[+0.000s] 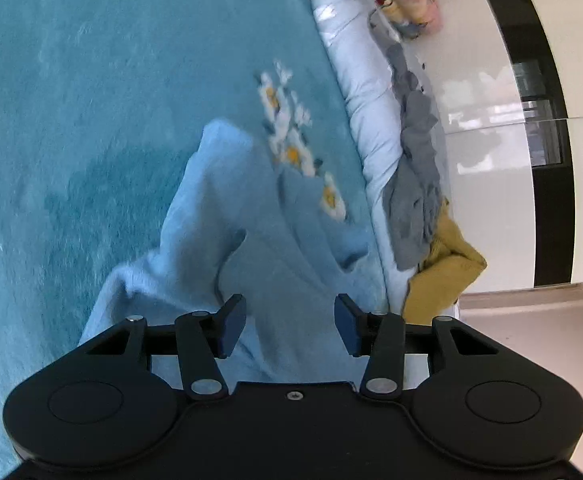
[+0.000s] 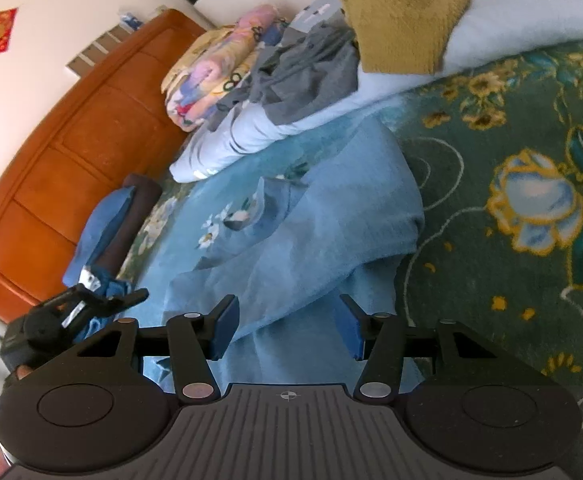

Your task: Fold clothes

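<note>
Bedroom, by the look of it: a bed spread with a dark green floral blanket (image 2: 531,208), an orange-brown wooden headboard (image 2: 71,168) at the left of the right wrist view, pale wall behind.

From my two cameras I judge the folding is partway at best. A light blue sweater with daisy embroidery (image 2: 311,232) lies spread and rumpled in the centre of the bed, one part doubled over itself, not yet a tidy packet. In the left wrist view the same sweater (image 1: 227,208) runs up from the bottom centre. Whether that doubled part is a fold being made or just how it fell, I cannot tell.

Along the pale blue quilt (image 2: 251,136) at the top of the frame sit a crumpled grey garment (image 2: 311,68) and a mustard knit (image 2: 399,12); neither looks folded. A flat blue and dark brown stack (image 2: 111,224) by the headboard looks folded already.

Counts: one blue sweater, one grey garment, one mustard knit, one patterned rolled blanket (image 2: 215,68), one stack of what seem two pieces.

My left claw (image 1: 290,326) stands spread wide over the sweater, holding nothing. My right claw (image 2: 287,326) is likewise parted and empty above the sweater's near edge.
</note>
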The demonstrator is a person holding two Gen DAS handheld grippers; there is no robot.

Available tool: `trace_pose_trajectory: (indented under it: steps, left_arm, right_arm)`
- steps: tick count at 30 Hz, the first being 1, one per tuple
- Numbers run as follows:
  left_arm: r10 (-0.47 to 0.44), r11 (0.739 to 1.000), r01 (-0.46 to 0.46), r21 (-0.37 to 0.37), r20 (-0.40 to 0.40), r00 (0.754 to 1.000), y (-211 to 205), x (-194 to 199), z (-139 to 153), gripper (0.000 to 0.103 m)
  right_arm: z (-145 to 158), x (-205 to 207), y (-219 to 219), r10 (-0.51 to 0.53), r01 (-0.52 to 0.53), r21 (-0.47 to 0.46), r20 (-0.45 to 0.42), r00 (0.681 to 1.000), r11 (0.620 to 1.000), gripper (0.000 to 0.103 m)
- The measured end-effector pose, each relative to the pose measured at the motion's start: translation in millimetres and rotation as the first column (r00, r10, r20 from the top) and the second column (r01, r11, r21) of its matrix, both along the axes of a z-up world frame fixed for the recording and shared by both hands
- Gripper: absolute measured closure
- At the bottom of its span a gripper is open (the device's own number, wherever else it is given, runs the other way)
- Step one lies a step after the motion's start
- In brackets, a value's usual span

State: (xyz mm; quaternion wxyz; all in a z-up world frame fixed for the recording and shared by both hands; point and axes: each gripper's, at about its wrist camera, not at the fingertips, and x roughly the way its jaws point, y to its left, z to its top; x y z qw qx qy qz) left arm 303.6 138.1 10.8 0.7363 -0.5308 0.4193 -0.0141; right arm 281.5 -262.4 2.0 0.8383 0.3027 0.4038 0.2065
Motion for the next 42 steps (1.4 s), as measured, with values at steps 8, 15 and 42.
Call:
trace_pose_trajectory:
  steps: [8,15,42]
  left_arm:
    - [0.016,1.000,-0.015,0.012,-0.098,0.995,-2,1,-26,0.057]
    - [0.054,0.997,-0.060,-0.045,-0.132,0.990,0,7,-35,0.085]
    - [-0.119,0.942,0.028,0.335,0.256,0.959,22,3,35,0.102]
  right_arm:
    - [-2,1,5,0.017,-0.017,0.011,-0.010,1.000,1.000,0.053]
    - [-6,3,3,0.001,0.000,0.004,-0.026,1.000,1.000,0.052]
    - [-3,32,61,0.133,-0.050,-0.451,0.153,0.979,0.891,0.054]
